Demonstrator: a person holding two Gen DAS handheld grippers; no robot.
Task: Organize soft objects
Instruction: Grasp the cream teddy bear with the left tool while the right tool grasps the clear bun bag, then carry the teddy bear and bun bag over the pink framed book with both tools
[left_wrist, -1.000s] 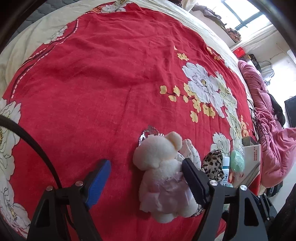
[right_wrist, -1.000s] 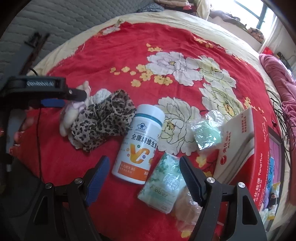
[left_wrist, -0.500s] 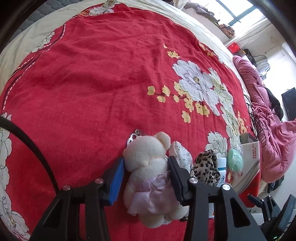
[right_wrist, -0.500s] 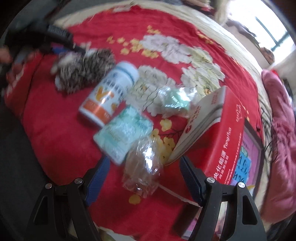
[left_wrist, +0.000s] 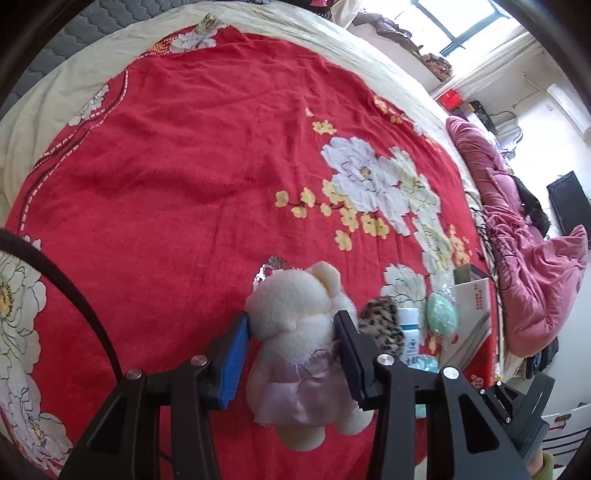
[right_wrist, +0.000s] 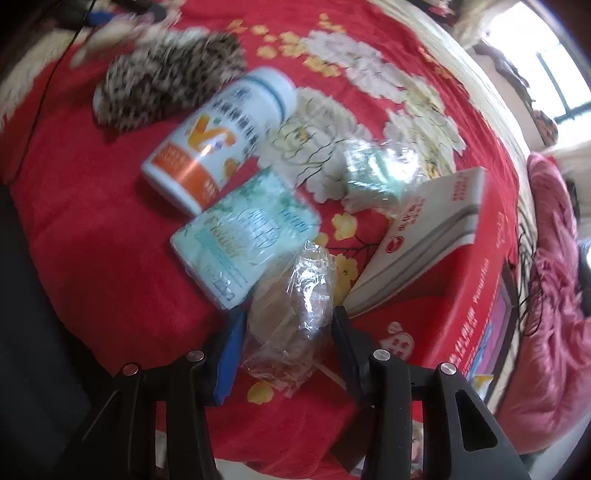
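In the left wrist view, the left claw (left_wrist: 291, 334) is pinching the cream plush teddy bear in a pale pink dress (left_wrist: 303, 332). Its jaws have just been closing on the toy, with the blue pad at the bear's cheek and the black pad at its other side, near the neck. I think the grip is taken there because the stuffing there is firm enough to give a hold. The bear is hanging between the fingers above the red bed cover with white flowers (left_wrist: 184, 166), its legs toward the camera. Just beside it, the leopard-print soft pouch (left_wrist: 382, 325) is lying on the cover.

In the right wrist view, the right claw (right_wrist: 290, 326) is closing around the crinkled clear plastic bag with a beige soft thing inside (right_wrist: 295, 314); the jaws have just been narrowing. The bag is lying directly between the two pads, and both are touching its wrinkled film, so it looks lightly held. The mint green pack of tissues (right_wrist: 243, 236) and the white and orange bottle (right_wrist: 218, 136) are lying just beyond it, probably hard or packaged items left aside.
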